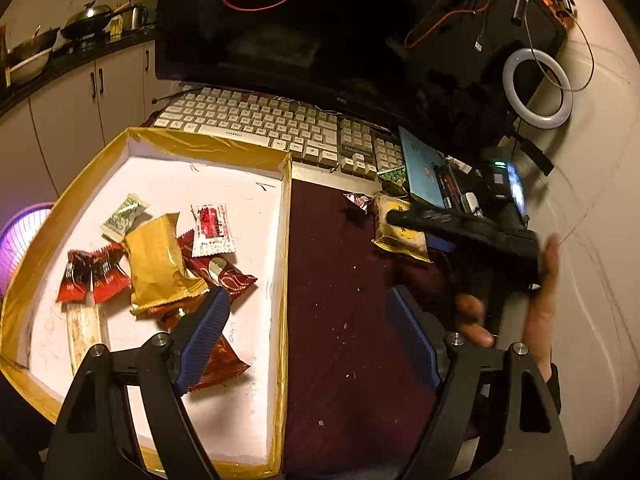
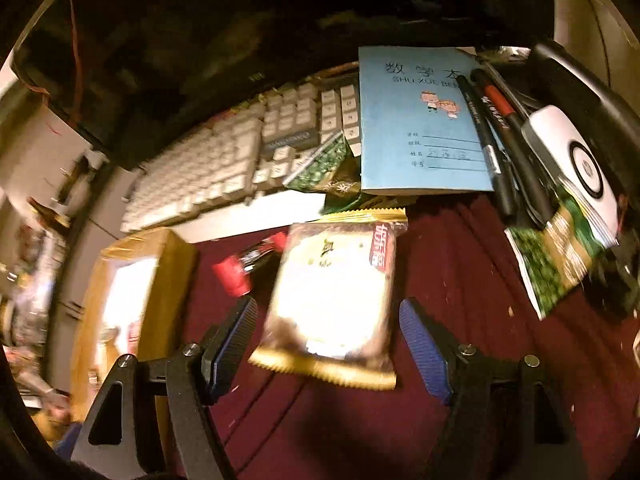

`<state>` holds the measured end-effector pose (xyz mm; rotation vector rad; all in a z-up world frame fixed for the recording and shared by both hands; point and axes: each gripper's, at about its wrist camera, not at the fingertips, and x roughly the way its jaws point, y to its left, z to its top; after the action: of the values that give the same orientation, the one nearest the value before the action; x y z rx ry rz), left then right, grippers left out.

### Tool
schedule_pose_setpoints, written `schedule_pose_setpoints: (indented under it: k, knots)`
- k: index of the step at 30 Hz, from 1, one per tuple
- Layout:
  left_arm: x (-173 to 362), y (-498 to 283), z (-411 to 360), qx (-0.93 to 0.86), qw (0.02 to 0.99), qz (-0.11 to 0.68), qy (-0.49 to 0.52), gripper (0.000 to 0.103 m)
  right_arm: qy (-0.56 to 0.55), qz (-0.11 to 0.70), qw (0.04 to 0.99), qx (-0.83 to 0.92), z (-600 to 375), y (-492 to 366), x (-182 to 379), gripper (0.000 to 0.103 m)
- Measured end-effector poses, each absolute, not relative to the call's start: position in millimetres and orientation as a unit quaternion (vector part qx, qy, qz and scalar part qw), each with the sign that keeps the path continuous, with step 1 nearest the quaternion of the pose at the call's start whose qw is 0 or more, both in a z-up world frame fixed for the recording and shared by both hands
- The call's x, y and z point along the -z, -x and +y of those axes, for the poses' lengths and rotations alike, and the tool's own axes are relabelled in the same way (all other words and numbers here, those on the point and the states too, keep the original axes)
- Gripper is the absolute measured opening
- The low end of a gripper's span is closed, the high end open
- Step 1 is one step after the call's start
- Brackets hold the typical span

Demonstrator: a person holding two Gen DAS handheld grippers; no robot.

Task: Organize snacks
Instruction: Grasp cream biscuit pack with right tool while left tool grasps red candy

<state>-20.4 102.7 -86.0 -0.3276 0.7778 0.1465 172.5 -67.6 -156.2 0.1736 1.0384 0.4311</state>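
A gold-rimmed white tray (image 1: 285,264) on the left holds several snack packets, among them a gold pouch (image 1: 156,264) and red wrappers (image 1: 92,276). My left gripper (image 1: 308,336) is open and empty, straddling the tray's right rim. On the maroon cloth (image 1: 340,280) lies a gold-edged cake packet (image 1: 400,236), (image 2: 336,300). My right gripper (image 2: 328,344) is open, its jaws either side of that packet, not closed on it. A small red packet (image 2: 240,270) lies to the left of it and a green packet (image 2: 556,256) to the right. The tray also shows in the right wrist view (image 2: 168,272).
A keyboard (image 1: 280,128) and monitor (image 1: 280,20) stand behind the tray. A blue notebook (image 2: 416,120), markers (image 2: 500,128) and another green packet (image 2: 324,172) lie at the back right. A ring light (image 1: 536,88) stands by the wall.
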Motion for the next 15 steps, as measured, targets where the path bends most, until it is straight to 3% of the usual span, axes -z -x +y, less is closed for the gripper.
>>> schedule_pose_setpoints:
  k: [3, 4, 6, 15]
  knots:
    - [84, 12, 100, -0.082, 0.91, 0.383, 0.14, 0.081, -0.036, 0.483, 0.855, -0.183, -54, -170, 159, 0.076]
    - [83, 7, 100, -0.081, 0.909, 0.385, 0.137, 0.081, -0.013, 0.478, 0.86, -0.177, -49, -167, 160, 0.07]
    - [80, -5, 99, -0.07, 0.909, 0.389, 0.135, 0.081, 0.0, 0.473, 0.864, -0.175, -47, -162, 160, 0.069]
    - [80, -92, 76, -0.027, 0.893, 0.444, 0.063, 0.081, -0.105, 0.451, 0.857, -0.227, -112, -122, 154, 0.068]
